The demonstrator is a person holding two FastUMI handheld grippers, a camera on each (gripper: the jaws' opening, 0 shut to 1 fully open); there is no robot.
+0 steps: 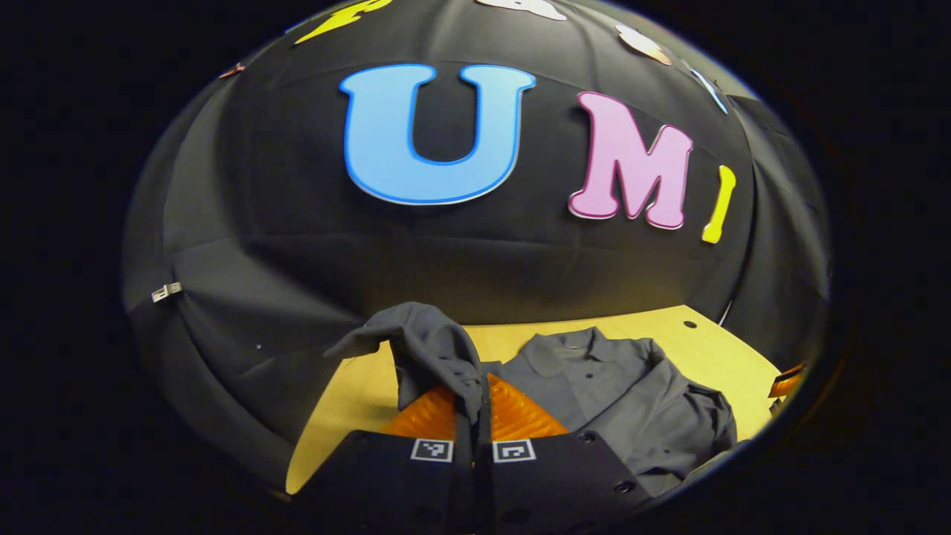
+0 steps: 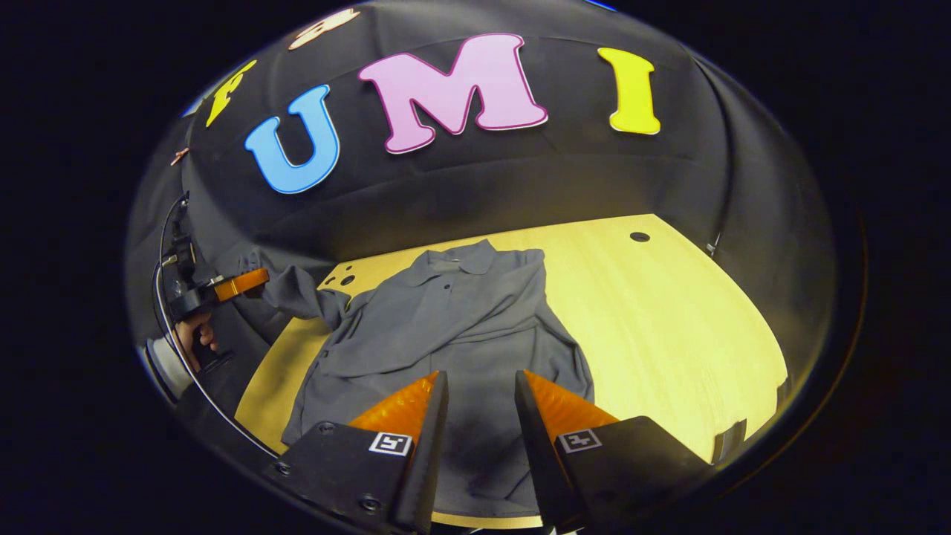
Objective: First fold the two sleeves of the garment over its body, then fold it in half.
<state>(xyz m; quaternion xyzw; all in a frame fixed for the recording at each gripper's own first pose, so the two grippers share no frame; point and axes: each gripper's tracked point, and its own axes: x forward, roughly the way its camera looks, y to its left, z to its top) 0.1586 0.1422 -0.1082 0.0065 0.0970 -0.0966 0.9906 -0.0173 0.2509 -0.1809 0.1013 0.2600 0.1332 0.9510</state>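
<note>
Sleeve-folding step in hand. Left gripper (image 1: 473, 416) with jaws pinching a grey sleeve (image 1: 427, 349), lifted above the surface (image 2: 669, 312). Right gripper (image 2: 481, 401) with jaws spread, low over the garment (image 2: 453, 319) lying flat. Next, probably: carry sleeve across the body, release.

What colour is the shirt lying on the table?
The shirt is plain dark grey, no pattern; it shows best in the right gripper view.
</note>
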